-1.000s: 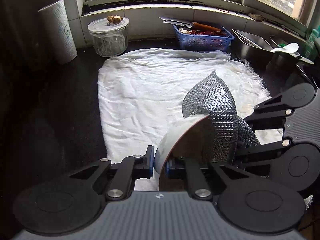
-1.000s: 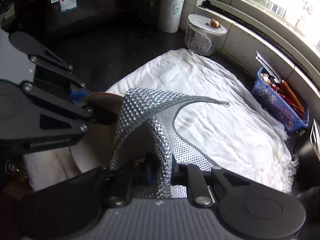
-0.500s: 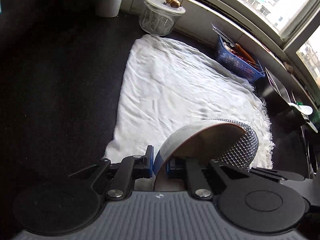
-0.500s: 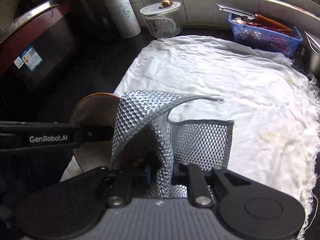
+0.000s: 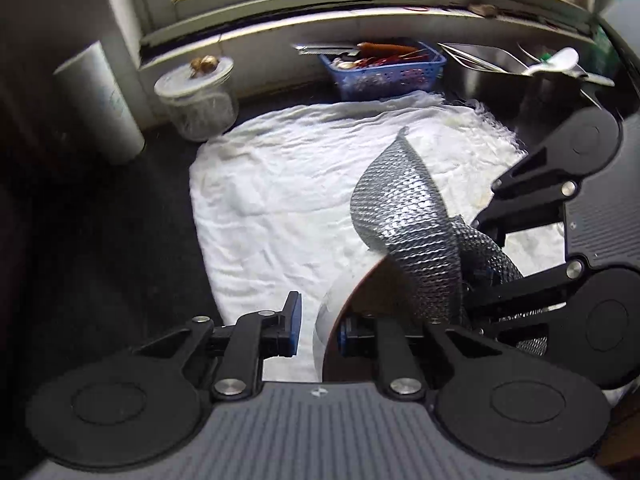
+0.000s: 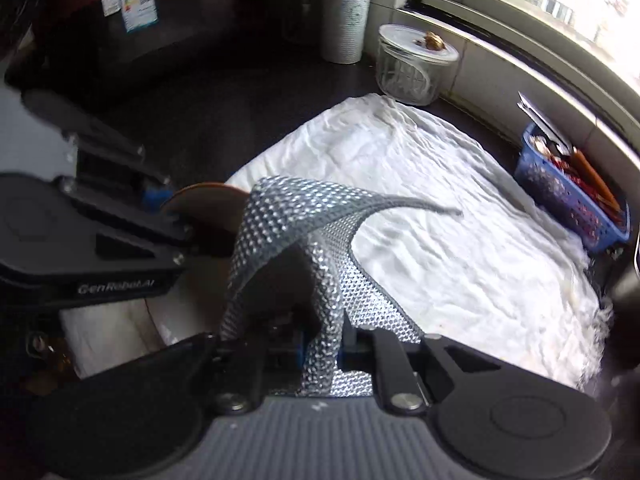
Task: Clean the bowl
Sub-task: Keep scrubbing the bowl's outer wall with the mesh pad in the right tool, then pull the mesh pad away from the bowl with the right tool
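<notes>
My left gripper (image 5: 318, 330) stands around the rim of a bowl (image 5: 362, 312), white outside and brown inside, tilted on edge above the white cloth; a gap shows between the left pad and the bowl wall. My right gripper (image 6: 320, 344) is shut on a silver mesh scrubbing cloth (image 6: 296, 240), which drapes over the bowl's rim and into its inside (image 5: 416, 232). In the right wrist view the bowl (image 6: 208, 208) shows at the left behind the left gripper's arm. The right gripper (image 5: 480, 280) shows at the right of the left wrist view.
A white cloth (image 5: 288, 200) covers the dark counter. At the back stand a lidded glass jar (image 5: 198, 100), a paper towel roll (image 5: 100, 100), a blue basket of utensils (image 5: 384, 68) and metal trays (image 5: 492, 68) under the window. A dark appliance (image 6: 132, 40) is at the far left.
Both views swung back toward the window. The mesh cloth rose from behind the bowl's far rim to over its inside. The left pad now stands apart from the bowl wall.
</notes>
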`<state>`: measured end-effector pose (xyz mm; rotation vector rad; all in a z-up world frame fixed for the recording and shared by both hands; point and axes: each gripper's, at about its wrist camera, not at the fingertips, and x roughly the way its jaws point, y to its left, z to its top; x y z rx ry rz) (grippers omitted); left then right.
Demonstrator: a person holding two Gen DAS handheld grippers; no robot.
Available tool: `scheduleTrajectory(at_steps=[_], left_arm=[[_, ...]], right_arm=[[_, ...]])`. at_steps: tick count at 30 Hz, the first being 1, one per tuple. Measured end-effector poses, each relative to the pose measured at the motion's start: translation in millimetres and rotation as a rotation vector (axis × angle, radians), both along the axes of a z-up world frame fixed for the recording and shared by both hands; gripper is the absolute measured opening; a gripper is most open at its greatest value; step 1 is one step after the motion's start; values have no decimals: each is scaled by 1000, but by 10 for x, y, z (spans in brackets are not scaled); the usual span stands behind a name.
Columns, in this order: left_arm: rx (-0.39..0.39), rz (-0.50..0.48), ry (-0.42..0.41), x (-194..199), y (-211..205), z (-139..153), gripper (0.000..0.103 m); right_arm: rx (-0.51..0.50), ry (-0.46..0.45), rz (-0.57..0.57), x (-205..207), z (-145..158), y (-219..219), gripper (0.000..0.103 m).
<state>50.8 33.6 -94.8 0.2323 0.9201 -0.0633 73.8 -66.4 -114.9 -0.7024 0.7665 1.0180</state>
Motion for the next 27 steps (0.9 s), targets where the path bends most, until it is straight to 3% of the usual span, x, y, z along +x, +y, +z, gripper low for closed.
scheduleTrajectory(at_steps=[1, 3, 5, 9, 15, 20, 23, 27], left_arm=[[-18, 3, 3, 11, 12, 5, 8], [-77, 48, 7, 23, 79, 12, 8], [-203, 158, 15, 17, 242, -3, 10], [-385, 323, 42, -17, 511, -84, 10], [-626, 562, 94, -100, 848, -257, 10], [-711, 641, 148, -97, 947, -315, 10], [-792, 687, 196, -77, 1005, -375, 12], [-821, 715, 223, -38, 1042, -410, 12]], right_arm=[[-14, -25, 24, -16, 8, 19, 15], [-13, -27, 22, 17, 19, 32, 14], [22, 31, -35, 115, 13, 6, 14], [139, 241, -217, 291, -109, -113, 16], [303, 470, -469, 307, -289, -208, 16], [350, 556, -542, 315, -333, -232, 15], [331, 537, -527, 348, -257, -258, 15], [331, 516, -509, 410, -121, -363, 13]])
